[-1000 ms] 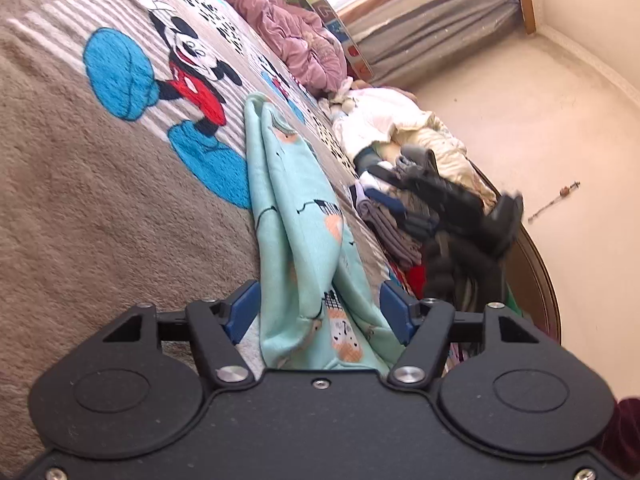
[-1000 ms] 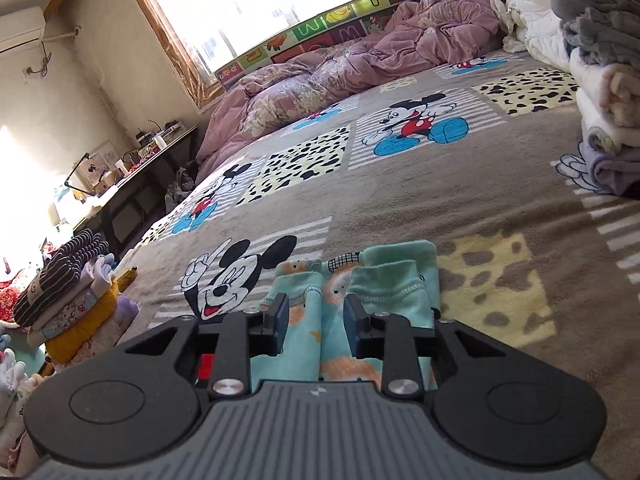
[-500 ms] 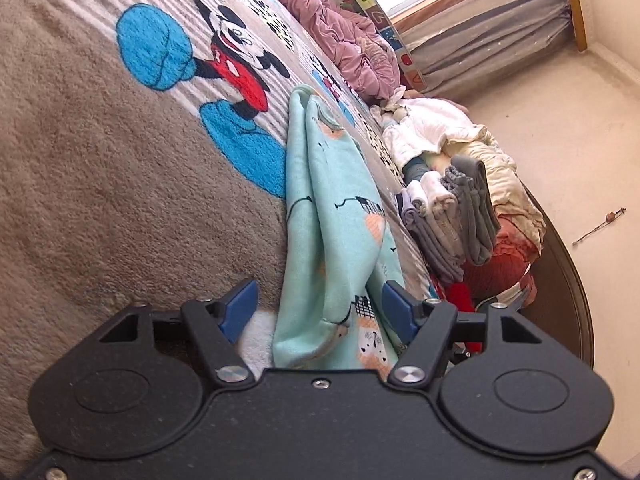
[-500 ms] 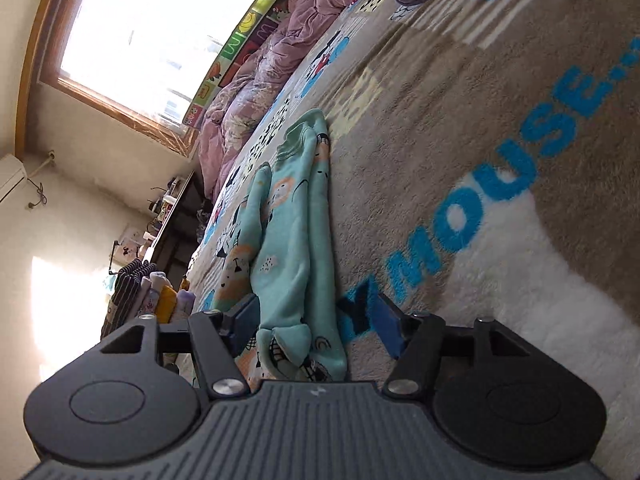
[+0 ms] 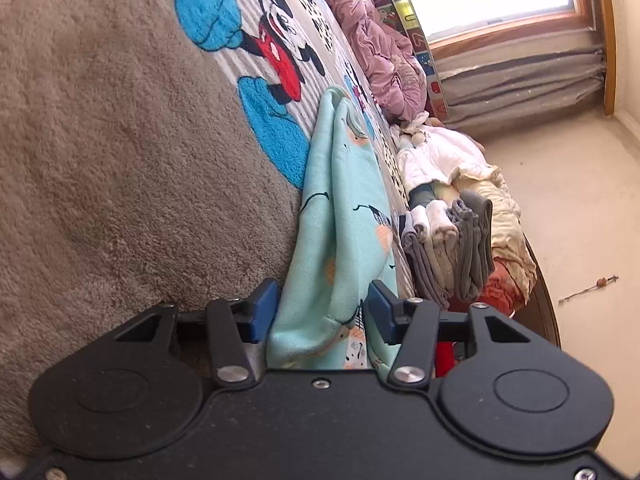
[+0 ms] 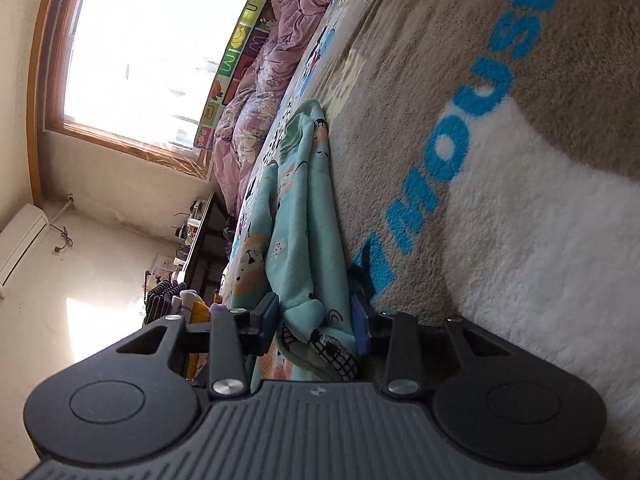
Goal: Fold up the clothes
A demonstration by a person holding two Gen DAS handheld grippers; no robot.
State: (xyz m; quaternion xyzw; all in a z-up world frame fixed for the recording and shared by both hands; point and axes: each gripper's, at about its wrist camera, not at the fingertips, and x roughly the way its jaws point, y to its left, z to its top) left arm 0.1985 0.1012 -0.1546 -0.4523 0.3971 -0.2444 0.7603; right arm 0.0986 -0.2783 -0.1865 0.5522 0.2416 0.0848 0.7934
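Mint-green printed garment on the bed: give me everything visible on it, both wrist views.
The mint-green printed garment looks like soft fleecy knit, with orange, white and black cartoon motifs. It lies lengthwise on the brown Mickey Mouse plush blanket, folded into a long narrow strip with layered edges. Its near end sits between the blue pads of the open left gripper; the right wrist view shows a bunched end between the open right gripper pads. Whether the pads touch the cloth is unclear.
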